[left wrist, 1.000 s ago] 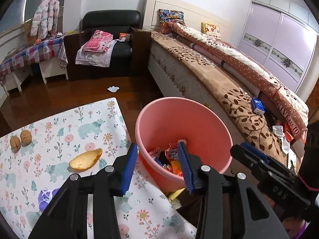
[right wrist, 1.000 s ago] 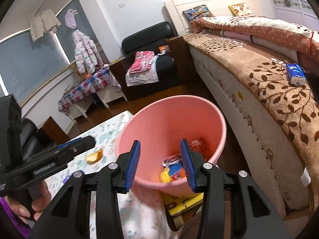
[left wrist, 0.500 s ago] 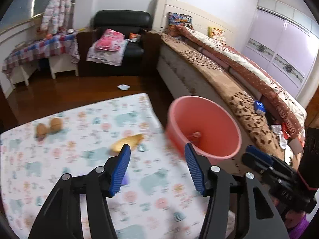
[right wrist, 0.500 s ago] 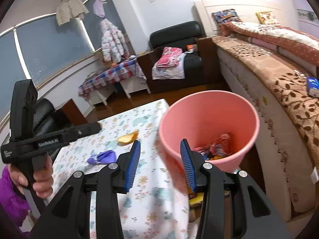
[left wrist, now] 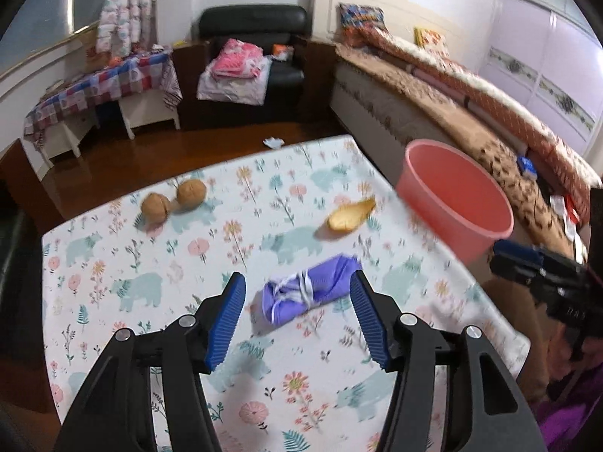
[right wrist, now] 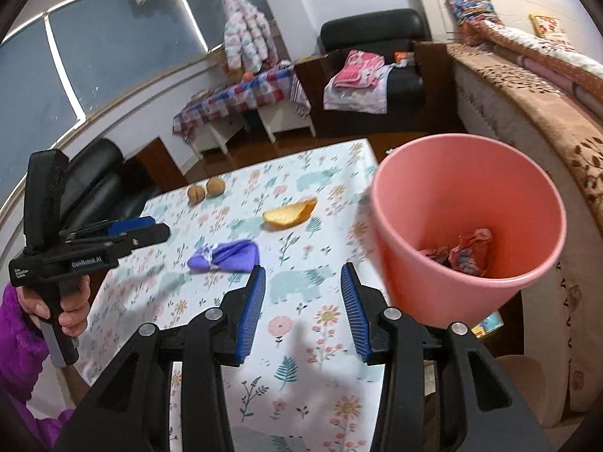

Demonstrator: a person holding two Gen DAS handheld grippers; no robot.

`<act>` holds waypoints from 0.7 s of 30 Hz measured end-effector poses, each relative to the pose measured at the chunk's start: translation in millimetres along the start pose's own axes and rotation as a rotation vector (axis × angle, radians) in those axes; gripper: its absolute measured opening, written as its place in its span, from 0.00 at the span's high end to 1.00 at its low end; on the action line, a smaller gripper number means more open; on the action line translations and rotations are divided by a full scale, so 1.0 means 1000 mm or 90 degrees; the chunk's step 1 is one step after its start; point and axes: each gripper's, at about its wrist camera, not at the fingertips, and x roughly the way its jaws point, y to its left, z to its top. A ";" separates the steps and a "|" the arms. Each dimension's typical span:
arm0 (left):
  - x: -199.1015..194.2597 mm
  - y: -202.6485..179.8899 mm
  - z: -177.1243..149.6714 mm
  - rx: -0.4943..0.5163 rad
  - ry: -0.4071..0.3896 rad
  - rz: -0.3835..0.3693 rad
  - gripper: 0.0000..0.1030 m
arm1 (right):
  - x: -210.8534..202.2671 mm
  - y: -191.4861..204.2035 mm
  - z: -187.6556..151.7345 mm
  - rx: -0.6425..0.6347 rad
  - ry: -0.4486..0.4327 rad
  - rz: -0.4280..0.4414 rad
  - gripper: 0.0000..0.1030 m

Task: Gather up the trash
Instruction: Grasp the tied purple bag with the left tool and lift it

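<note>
A crumpled purple mask (left wrist: pixel 307 295) lies on the flowered table (left wrist: pixel 158 263). My left gripper (left wrist: pixel 297 318) is open and empty, its jaws either side of the mask and above it. A yellow peel (left wrist: pixel 350 216) lies further back, and two walnuts (left wrist: pixel 173 201) at the far left. A pink bin (left wrist: pixel 458 205) stands off the table's right edge. In the right wrist view my right gripper (right wrist: pixel 303 312) is open and empty over the table, left of the bin (right wrist: pixel 467 226), which holds wrappers (right wrist: pixel 465 254). The mask (right wrist: pixel 224 256), peel (right wrist: pixel 290 213) and walnuts (right wrist: pixel 205 190) show there too.
A bed (left wrist: pixel 471 109) with a brown cover runs along the right. A black armchair (left wrist: pixel 256 56) with pink clothes stands at the back, beside a checked-cloth table (left wrist: pixel 101 83). A white scrap (left wrist: pixel 273 142) lies on the wooden floor. My left gripper shows in the right wrist view (right wrist: pixel 124 231).
Both grippers have swung left from over the bin to over the table. The purple mask has come between the left gripper's jaws in view. Both stayed open.
</note>
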 end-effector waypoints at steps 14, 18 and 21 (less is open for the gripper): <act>0.057 -0.033 -0.007 0.234 0.046 -0.036 0.45 | 0.034 0.014 -0.001 -0.015 0.064 -0.006 0.59; 0.073 -0.032 -0.012 0.279 0.054 -0.028 0.45 | 0.041 0.015 0.002 -0.009 0.074 -0.006 0.59; 0.080 -0.029 -0.013 0.302 0.046 -0.016 0.49 | 0.046 0.015 0.007 0.004 0.078 -0.001 0.59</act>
